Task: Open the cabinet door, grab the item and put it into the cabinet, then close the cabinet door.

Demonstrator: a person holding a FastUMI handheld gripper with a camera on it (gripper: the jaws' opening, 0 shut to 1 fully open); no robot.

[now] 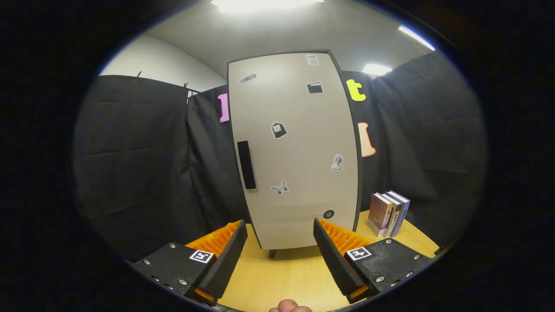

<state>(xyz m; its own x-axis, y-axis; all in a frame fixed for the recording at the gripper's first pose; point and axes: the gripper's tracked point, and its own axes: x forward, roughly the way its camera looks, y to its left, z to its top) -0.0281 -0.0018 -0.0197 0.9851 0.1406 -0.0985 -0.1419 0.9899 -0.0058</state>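
Nearest the camera, a fingertip of the person holding the rig [289, 307] shows low between the 2 fingers, on the near side of the gripper [280, 232]. Fingers stand well apart, nothing between them but bare wooden table [282, 277]. Beyond them, straight ahead and centred on the gap, stands the cabinet [295, 147]: a tall pale door with dark edging, shut flush as far as can be seen, several small stickers on its face. Its handle [246, 164], a dark vertical bar, sits near the door's left edge, up and ahead of the left finger. Books [388, 213], about 3 of them, stand upright on the table beyond the right finger, just beside the cabinet's right flank; these look to be the item for the task, though nothing marks them so. They sit outside the cabinet, clear of both fingers. Judgement: door closed with the books out on the table fits a stage ahead of the stowing, with the door-opening step in hand; whether any other item already lies inside cannot be told through the closed door. Next move, if so, calls for carrying the spread fingers forward and left to straddle the handle bar, closing on it squarely, then pulling in an arc about hinges presumably on the right edge. Risk: a shallow bar may slip from the pads if gripped off-centre.
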